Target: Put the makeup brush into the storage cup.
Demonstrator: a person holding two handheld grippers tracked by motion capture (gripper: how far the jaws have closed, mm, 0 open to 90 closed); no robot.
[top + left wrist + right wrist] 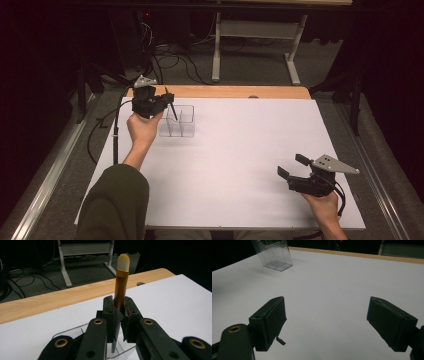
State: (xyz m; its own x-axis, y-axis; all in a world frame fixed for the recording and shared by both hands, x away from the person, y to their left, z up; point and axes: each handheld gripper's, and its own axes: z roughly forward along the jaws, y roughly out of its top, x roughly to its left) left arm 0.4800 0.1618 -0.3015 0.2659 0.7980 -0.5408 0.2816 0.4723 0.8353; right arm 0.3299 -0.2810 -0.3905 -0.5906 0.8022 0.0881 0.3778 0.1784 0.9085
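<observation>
- Left gripper [167,100]: sitting near the far left corner of the desk [240,150], carried in the person's left hand [142,127]; its jaws are pressing tight on the shaft of a makeup brush [121,290].
- Makeup brush: gold handle topped by a pale, rounded bristle head, standing upright between the jaws in the left gripper view; its dark lower end is dipping into the clear organiser [177,121] beneath. From above it is showing as a thin dark rod slanting into the box, and whether its tip is touching the bottom is hard to make out.
- Clear organiser: a transparent plastic box with inner dividers, resting on the white desk surface just beside the left hand; it is also appearing in the far left corner of the right gripper view [274,255].
- Right gripper [290,167]: being held low over the near right part of the desk by the right hand [325,205], well apart from the organiser; its jaws are standing wide with bare white desk between them, gripping nothing.
- Desk: a white sheet covering most of it, with a strip of wooden edge [225,92] showing along the far side.
- Background: cables [170,60] are lying on the dark floor beyond, beside a grey frame [255,30].
</observation>
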